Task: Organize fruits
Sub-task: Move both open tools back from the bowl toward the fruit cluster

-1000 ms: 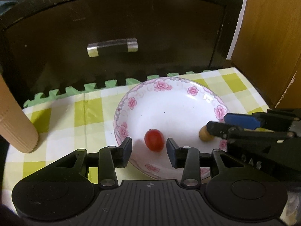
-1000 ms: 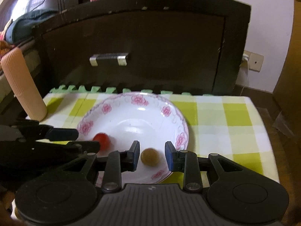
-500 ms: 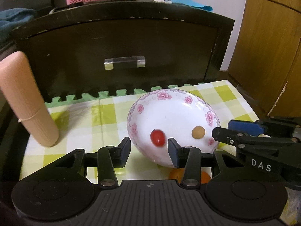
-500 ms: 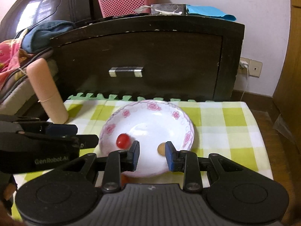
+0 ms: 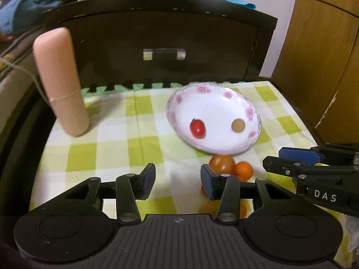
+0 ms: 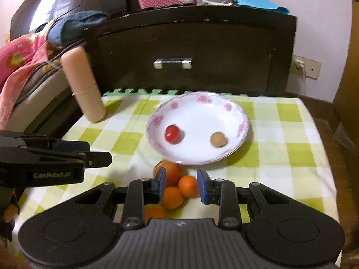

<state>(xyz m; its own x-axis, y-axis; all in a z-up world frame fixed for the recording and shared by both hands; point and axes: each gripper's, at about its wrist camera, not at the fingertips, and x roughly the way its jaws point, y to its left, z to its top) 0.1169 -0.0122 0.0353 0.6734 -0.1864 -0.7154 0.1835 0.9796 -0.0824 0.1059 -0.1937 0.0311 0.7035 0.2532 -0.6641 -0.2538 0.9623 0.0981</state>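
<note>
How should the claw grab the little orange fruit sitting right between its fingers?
Grip the small orange fruit across its round middle, coming down from above and the near side with the right claw, whose open fingers already straddle it. It is a smooth ball, so a centred pinch is probably safest. Other orange fruits press against its left, so watch that finger.

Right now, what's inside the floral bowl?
Inside the floral bowl lie two loose fruits, apart: a red cherry tomato and a small tan fruit. Nothing covers the inside. The orange fruits lie outside, on the cloth.
</note>
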